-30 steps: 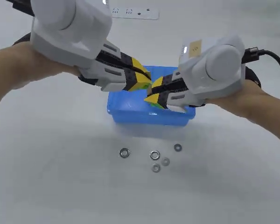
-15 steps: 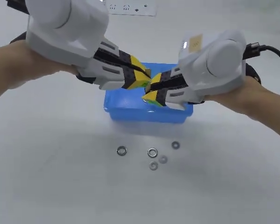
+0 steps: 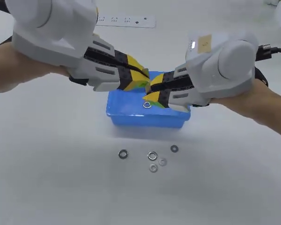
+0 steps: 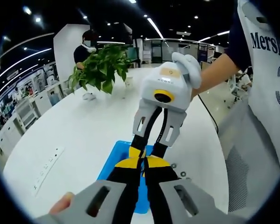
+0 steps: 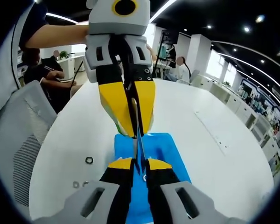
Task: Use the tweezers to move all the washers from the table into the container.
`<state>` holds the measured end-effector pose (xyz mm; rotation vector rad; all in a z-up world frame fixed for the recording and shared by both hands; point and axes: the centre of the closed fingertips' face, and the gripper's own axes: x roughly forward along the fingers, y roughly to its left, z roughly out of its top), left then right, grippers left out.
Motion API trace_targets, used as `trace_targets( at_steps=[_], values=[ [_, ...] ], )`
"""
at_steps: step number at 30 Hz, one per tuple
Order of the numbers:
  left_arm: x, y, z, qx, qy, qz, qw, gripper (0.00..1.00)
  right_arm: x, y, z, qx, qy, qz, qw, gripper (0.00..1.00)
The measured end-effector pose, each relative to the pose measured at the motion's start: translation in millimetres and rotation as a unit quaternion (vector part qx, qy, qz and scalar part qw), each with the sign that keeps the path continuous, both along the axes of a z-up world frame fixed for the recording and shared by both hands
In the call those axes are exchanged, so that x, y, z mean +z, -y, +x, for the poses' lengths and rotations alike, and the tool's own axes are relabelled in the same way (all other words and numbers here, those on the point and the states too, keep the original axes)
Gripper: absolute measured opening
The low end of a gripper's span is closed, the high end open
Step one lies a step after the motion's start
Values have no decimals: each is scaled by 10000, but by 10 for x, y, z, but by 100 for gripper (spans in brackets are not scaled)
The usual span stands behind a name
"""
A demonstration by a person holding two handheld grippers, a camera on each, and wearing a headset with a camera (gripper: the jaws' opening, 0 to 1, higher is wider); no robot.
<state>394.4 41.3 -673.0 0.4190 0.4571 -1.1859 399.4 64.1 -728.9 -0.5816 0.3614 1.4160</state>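
Note:
The blue container (image 3: 131, 115) stands mid-table, also visible in the left gripper view (image 4: 113, 164) and the right gripper view (image 5: 163, 149). Over it my left gripper (image 3: 144, 85) and right gripper (image 3: 152, 95) meet tip to tip. Both are shut on the thin metal tweezers (image 5: 136, 122), which run between them. One washer (image 3: 146, 105) shows inside the container's outline, just under the jaws; I cannot tell whether it rests there or hangs. Several washers lie on the table in front: one at the left (image 3: 123, 153), one in the middle (image 3: 152, 155), one at the right (image 3: 174, 148).
A white power strip (image 3: 126, 21) lies at the back of the white table (image 3: 61, 187). A potted plant (image 4: 100, 67) stands farther along it. A grey chair (image 5: 18, 140) and seated people are beyond the table edge.
A washer now shows over the container under the jaws, where none showed before. Both grippers stay tip to tip above the container; the head camera has shifted a little.

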Motion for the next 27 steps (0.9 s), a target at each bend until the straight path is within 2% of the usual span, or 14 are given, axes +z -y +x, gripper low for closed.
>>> trace_targets(
  at_steps=[2, 6, 13, 22, 27],
  values=[
    [49, 11, -59, -17, 12, -1, 10000, 7, 45, 7, -57, 34, 40, -1, 10000, 11],
    [160, 52, -250, -79, 55, -13, 10000, 7, 152, 39, -233, 132, 158, -38, 9998, 11],
    [256, 123, -561, -135, 65, -11, 9999, 7, 231, 87, -498, 202, 229, -21, 9995, 10],
    [179, 203, -891, -183, -37, 26, 9998, 7, 146, 150, -816, 236, 140, -77, 9996, 10],
    [95, 221, -1007, -147, -143, -12, 9998, 7, 54, 187, -965, 205, 76, -95, 9997, 10]
  ],
)
